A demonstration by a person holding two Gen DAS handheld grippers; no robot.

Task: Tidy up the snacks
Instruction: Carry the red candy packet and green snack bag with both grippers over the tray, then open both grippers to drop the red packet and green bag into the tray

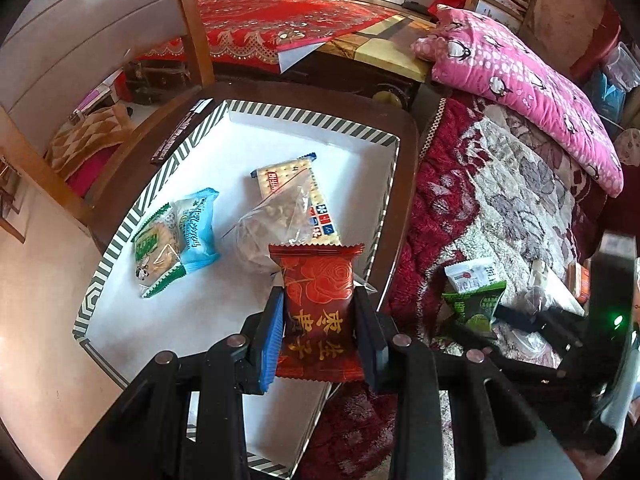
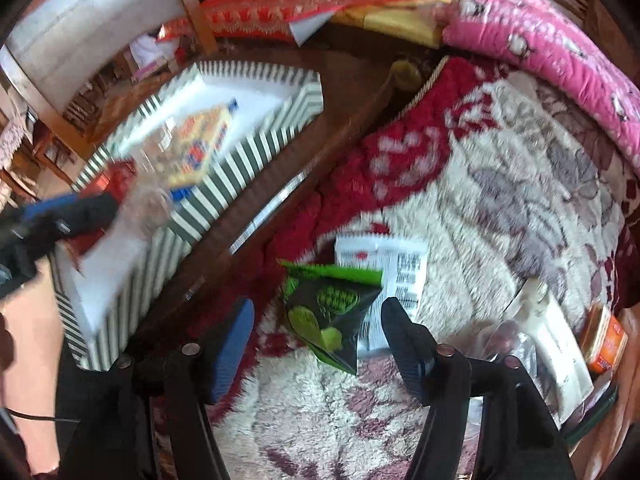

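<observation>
left claw (image 1: 320,320) squeezes red snack (image 1: 318,308), bottom hidden | right claw (image 2: 316,332) wide apart around green snack (image 2: 328,312), blurry

I see a dark wooden table (image 1: 404,152) carrying the striped box (image 1: 308,118). Beside it, the red-and-cream floral blanket (image 2: 500,184) carries a green-black snack packet (image 2: 332,312) overlapping a white packet (image 2: 396,264), with a pink pillow (image 1: 516,76) at its far edge.
</observation>
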